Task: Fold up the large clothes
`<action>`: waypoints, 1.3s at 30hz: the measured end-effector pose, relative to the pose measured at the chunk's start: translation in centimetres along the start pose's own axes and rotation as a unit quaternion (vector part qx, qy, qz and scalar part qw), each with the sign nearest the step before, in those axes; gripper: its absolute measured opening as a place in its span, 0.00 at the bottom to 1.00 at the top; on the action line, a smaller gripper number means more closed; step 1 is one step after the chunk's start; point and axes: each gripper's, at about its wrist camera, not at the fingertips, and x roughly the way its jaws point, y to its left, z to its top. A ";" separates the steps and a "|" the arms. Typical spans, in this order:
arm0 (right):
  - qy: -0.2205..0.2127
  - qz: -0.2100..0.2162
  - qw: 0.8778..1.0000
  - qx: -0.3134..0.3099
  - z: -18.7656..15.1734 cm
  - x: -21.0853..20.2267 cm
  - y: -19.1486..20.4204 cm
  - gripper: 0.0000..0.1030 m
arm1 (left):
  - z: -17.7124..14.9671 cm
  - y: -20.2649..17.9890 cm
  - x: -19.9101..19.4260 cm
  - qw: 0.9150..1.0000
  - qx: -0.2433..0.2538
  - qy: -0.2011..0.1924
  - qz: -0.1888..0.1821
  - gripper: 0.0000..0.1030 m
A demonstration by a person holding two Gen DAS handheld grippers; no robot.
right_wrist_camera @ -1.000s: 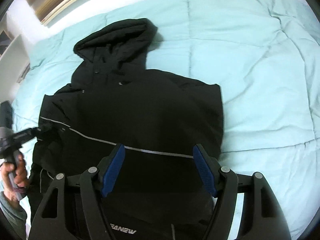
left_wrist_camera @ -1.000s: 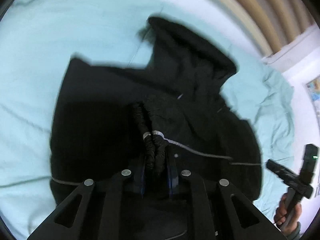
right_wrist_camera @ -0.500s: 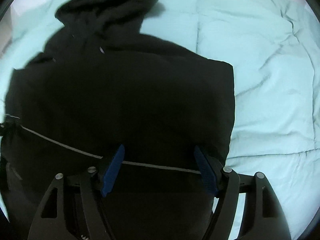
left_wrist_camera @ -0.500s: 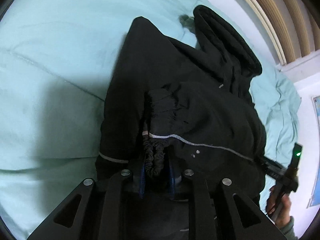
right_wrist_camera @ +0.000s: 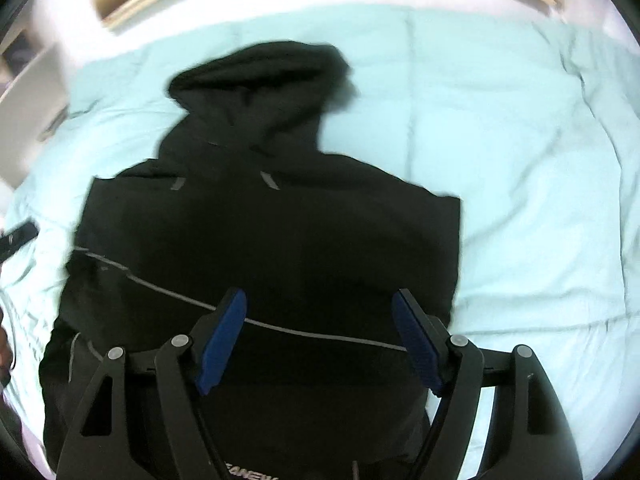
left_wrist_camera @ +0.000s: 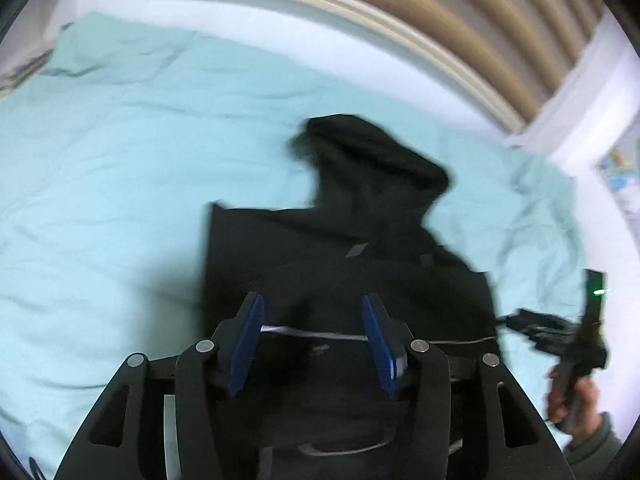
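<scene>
Released since earlier, the sleeve of the black hooded jacket point(right_wrist_camera: 264, 240) lies folded inward; left gripper point(left_wrist_camera: 314, 332) and right gripper point(right_wrist_camera: 318, 332) are held wide open, empty. Next, the hem below must be gripped.

the only readable lettering is white print on the black jacket point(right_wrist_camera: 264, 248), at the bottom edge of the right wrist view, just below the right gripper point(right_wrist_camera: 320, 312). it shows as "eanew", with the start cut off by the gripper's frame, so the full word cannot be told. nothing can be read in the blurred left wrist view.
</scene>
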 end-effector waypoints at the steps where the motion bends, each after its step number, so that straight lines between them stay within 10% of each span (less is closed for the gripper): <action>1: 0.006 0.011 1.000 -0.006 0.0 0.3 0.7 0.77 | 0.0 -0.5 0.9 1.000 0.000 0.011 -0.013 0.51; 8: 0.059 0.010 0.998 -0.002 -1.9 5.0 3.2 0.77 | -4.7 -0.5 9.5 0.991 0.027 0.126 0.021 0.51; 23: 0.087 -0.021 0.995 -0.039 -4.9 8.6 4.9 0.84 | -6.2 0.7 10.4 0.992 0.025 0.124 0.030 0.51; 30: 0.077 0.120 0.989 0.038 -1.0 5.7 2.0 0.83 | 1.2 -1.4 4.6 0.998 0.014 0.050 -0.021 0.52; 39: -0.061 0.037 0.997 0.015 11.6 4.5 0.9 0.83 | 13.3 0.0 8.4 1.000 -0.002 -0.008 0.006 0.55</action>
